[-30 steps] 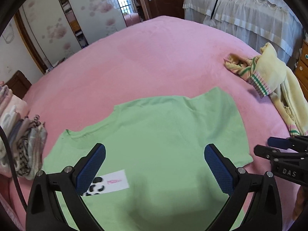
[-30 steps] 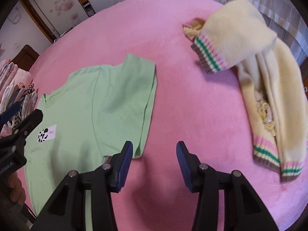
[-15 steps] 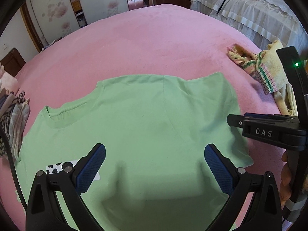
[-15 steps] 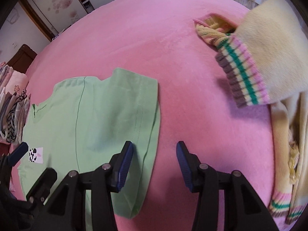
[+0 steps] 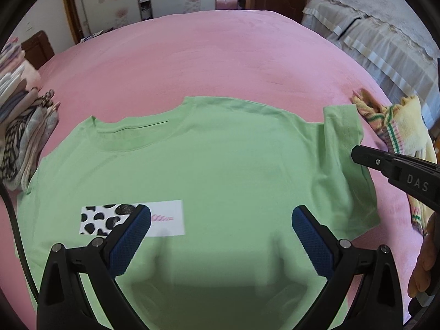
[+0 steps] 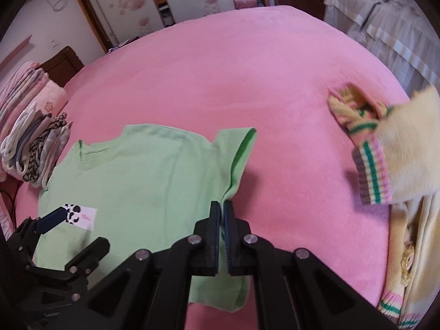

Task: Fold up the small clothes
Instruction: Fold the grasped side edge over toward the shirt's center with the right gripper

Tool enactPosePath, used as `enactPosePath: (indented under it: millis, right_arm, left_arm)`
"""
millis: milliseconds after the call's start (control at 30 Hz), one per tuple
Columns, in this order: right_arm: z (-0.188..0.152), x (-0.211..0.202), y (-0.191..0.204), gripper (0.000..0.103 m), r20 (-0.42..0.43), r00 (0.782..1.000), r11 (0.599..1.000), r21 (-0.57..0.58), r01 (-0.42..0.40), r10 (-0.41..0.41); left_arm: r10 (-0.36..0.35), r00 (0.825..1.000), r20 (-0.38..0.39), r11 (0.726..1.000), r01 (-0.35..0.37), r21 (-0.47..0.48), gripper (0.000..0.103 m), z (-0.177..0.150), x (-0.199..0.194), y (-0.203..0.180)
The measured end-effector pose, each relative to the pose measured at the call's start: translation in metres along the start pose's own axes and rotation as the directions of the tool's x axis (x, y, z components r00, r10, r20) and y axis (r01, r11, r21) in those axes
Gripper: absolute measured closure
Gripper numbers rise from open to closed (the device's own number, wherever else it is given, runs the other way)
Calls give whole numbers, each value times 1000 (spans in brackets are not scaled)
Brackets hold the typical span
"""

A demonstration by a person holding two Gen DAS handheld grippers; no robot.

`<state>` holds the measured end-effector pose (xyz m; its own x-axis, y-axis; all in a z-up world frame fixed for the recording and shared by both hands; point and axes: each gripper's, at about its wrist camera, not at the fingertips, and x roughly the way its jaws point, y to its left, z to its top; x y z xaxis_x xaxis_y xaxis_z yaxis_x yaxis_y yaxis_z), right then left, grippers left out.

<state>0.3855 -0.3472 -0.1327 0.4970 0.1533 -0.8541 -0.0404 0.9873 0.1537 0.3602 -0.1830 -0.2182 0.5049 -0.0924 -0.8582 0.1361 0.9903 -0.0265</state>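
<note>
A green shirt (image 5: 220,170) lies flat on the pink bed (image 5: 220,55). The right gripper (image 6: 222,214) has its fingers clenched on the shirt's right sleeve edge, lifting it slightly. The left gripper (image 5: 220,228) hovers over the shirt's chest, fingers released, beside the cow-print patch (image 5: 110,217). A yellow sweater (image 6: 407,165) lies at right

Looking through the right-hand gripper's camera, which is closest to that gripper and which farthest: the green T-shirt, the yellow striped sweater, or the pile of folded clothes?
From the right gripper:
1. Green T-shirt: pinched between its fingers at the sleeve edge.
2. Yellow striped sweater: off to the right on the pink bed.
3. Pile of folded clothes: far left, beyond the shirt.
</note>
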Motion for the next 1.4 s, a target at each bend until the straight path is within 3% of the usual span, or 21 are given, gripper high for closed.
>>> enactPosePath:
  millis: [367, 700, 733, 867, 900, 1067, 1233, 1400]
  right_arm:
    - [9, 5, 86, 100, -43, 998, 990, -127, -59, 54]
    - [-10, 68, 145, 97, -150, 988, 979, -205, -9, -22]
    - [-11, 70, 146, 95, -163, 987, 980, -198, -26, -7]
    - [-12, 58, 139, 65, -155, 988, 983, -178, -35, 7]
    - [-11, 51, 135, 64, -142, 990, 985, -171, -35, 11]
    - [-12, 6, 94, 64, -87, 995, 993, -107, -55, 45]
    - [-32, -8, 56, 65, -100, 992, 995, -65, -81, 74]
    - [-58, 0, 53, 92, -144, 985, 991, -83, -108, 95]
  left_arm:
    - [37, 999, 17, 991, -34, -131, 1, -6, -18, 65]
    - [53, 998, -36, 983, -59, -172, 1, -26, -9, 110]
    - [53, 998, -37, 984, -59, -169, 1, -26, -9, 111]
    - [40, 999, -27, 986, -44, -162, 1, -22, -11, 110]
    - [37, 999, -21, 987, -40, -155, 1, -19, -11, 110]
    - [16, 1000, 9, 994, -15, -105, 1, -1, -13, 96]
    - [-10, 1000, 14, 1000, 10, -14, 1, 22, -1, 68]
    - [-36, 999, -18, 997, 37, 62, 2, 38, 21, 34]
